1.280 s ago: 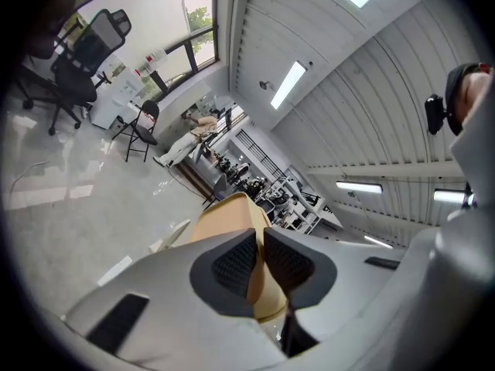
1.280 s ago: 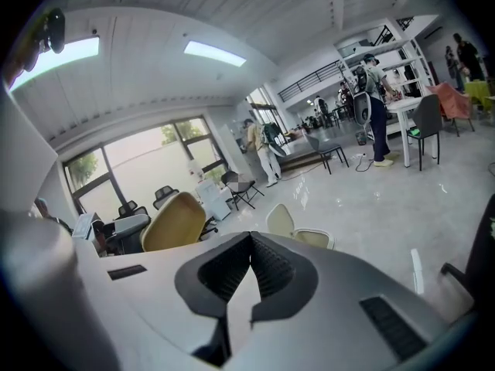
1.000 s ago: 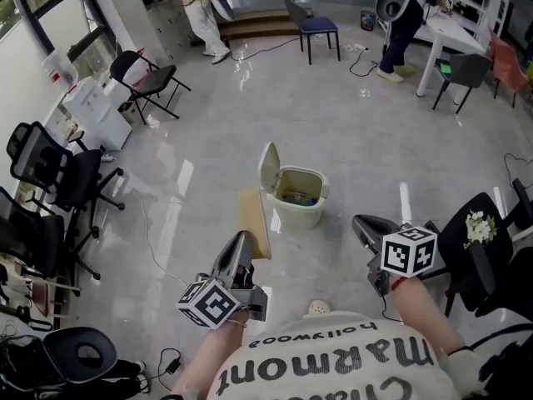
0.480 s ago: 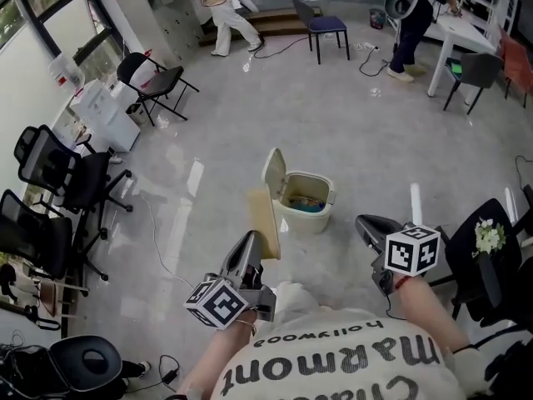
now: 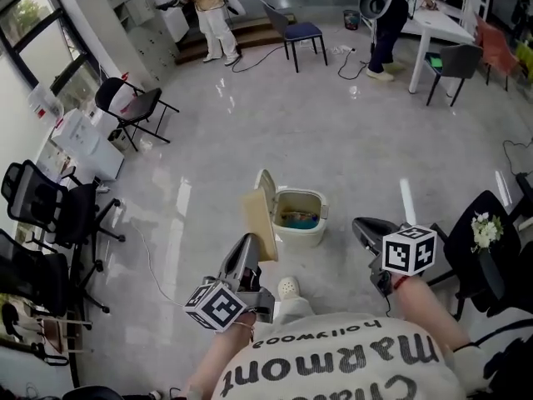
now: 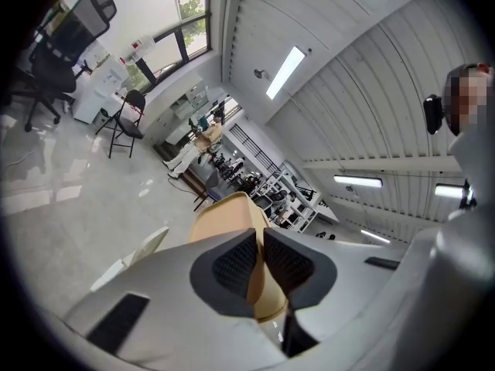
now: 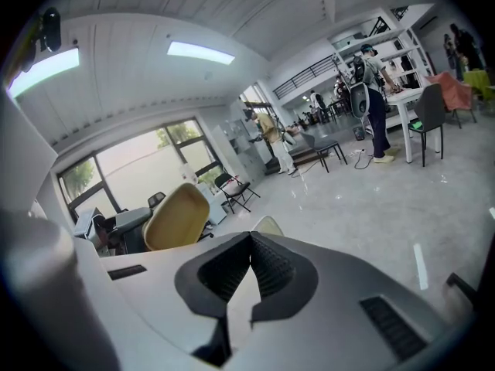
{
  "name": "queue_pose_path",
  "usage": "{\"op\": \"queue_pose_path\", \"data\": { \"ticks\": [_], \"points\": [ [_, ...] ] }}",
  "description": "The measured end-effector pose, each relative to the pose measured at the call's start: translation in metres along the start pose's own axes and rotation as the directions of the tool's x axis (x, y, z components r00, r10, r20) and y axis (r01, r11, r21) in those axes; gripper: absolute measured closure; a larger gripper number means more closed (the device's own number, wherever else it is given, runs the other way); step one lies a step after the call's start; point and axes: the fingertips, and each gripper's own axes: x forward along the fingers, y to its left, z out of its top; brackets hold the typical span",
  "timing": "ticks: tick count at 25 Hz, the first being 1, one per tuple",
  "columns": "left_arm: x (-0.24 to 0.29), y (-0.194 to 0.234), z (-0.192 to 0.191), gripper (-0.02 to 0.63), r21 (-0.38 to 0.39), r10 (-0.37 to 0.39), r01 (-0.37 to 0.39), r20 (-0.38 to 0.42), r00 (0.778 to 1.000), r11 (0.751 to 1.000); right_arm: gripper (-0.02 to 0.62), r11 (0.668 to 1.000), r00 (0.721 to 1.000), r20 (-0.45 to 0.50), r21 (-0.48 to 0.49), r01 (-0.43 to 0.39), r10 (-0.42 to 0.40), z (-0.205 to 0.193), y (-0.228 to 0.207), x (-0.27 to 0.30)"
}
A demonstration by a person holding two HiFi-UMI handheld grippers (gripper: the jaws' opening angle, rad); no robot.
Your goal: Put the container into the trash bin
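Observation:
A flat tan container (image 5: 259, 223) stands upright on its edge in my left gripper (image 5: 248, 246), which is shut on its lower end. In the left gripper view the container (image 6: 223, 218) rises between the pads of the left gripper (image 6: 259, 265). A cream trash bin (image 5: 301, 234) stands on the floor just beyond, its lid (image 5: 267, 182) swung up and rubbish inside. The container sits just left of the bin's opening. My right gripper (image 5: 363, 228) hovers to the bin's right, shut and empty; its own view (image 7: 249, 266) shows the tan container (image 7: 176, 216) at left.
Black office chairs (image 5: 58, 215) line the left wall, with a folding chair (image 5: 133, 107) behind. A black chair with flowers (image 5: 479, 240) stands close on the right. Far back are a blue chair (image 5: 296, 33), a white table (image 5: 441, 27) and people. My shoe (image 5: 288, 288) shows below the bin.
The view has shifted forward and the bin now lies a little nearer; a shoe has come into sight. Both grippers keep their pose, the left still holding the container.

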Motion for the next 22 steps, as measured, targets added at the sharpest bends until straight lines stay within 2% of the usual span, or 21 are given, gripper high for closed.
{"op": "queue_pose_path", "data": {
  "ticks": [10, 15, 22],
  "points": [
    [0.083, 0.041, 0.055, 0.580, 0.004, -0.111, 0.112, -0.096, 0.989, 0.994, 0.594, 0.996, 0.995, 0.063, 0.041, 0.080, -0.082, 0.059, 0.000, 0.062],
    [0.129, 0.046, 0.064, 0.580, 0.018, -0.202, 0.209, -0.189, 0.961, 0.978, 0.594, 0.987, 0.983, 0.109, 0.083, 0.140, -0.148, 0.081, -0.010, 0.081],
    [0.166, 0.061, 0.056, 0.581, -0.014, -0.254, 0.259, -0.261, 0.931, 0.966, 0.594, 0.970, 0.969, 0.117, 0.137, 0.200, -0.216, 0.077, -0.025, 0.095]
  ]
}}
